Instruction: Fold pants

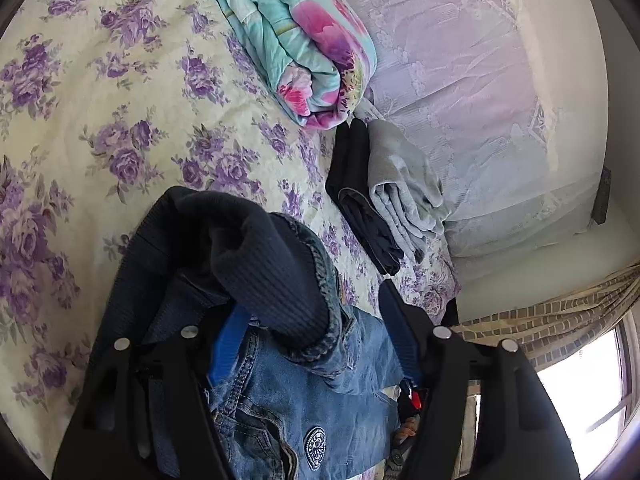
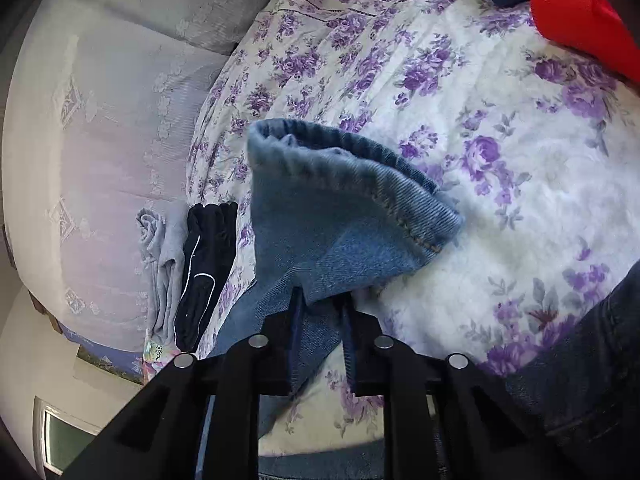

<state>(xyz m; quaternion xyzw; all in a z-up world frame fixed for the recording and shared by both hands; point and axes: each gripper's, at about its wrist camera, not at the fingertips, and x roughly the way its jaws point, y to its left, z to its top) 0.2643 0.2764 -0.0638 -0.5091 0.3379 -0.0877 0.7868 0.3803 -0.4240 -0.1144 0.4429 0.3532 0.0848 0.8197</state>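
So the jeans (image 1: 288, 396) are bunched up at the near edge of the bed (image 1: 120, 92), one end in each gripper. The right gripper (image 2: 322, 300) is clenched on a leg cuff, but only on a thin bit of denim right at the fingertips, so my worry is that it'll just slide out once anything pulls on it. The left gripper (image 1: 312, 332) has the waistband end between its jaws, and they look spread fairly wide around a thick wad; I honestly can't tell if the pads are actually biting. If they aren't, that end drops and the fold goes crooked. Room-wise there's loads of open floral sheet ahead. Watch the folded pile (image 1: 384, 196) (dark and grey stuff) near the pillow (image 1: 460, 80) side, plus the rolled quilt (image 1: 296, 40) further back. A swinging leg could easily knock those over.
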